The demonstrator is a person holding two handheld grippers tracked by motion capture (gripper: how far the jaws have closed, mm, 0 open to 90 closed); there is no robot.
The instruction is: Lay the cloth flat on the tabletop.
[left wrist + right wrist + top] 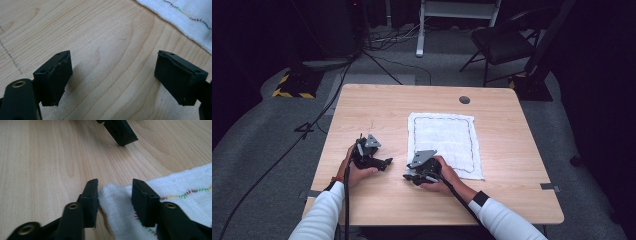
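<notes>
A white cloth [444, 140] with a dark stitched border lies flat on the right half of the wooden table [377, 105]. My right gripper [408, 176] is at the cloth's near-left corner. In the right gripper view its jaws [115, 187] stand apart, one on each side of that corner of the cloth [180, 185], which bulges between them without being pinched. My left gripper [387, 162] rests low over bare wood left of the cloth. Its jaws [112, 65] are wide open with nothing between them, and the cloth's edge [190, 22] lies beyond at the upper right.
One jaw of the left gripper [120, 132] points in at the top of the right gripper view. A round cable hole [464, 99] sits near the table's far edge. A folding chair [502, 42] and cables [312, 125] are on the floor behind the table.
</notes>
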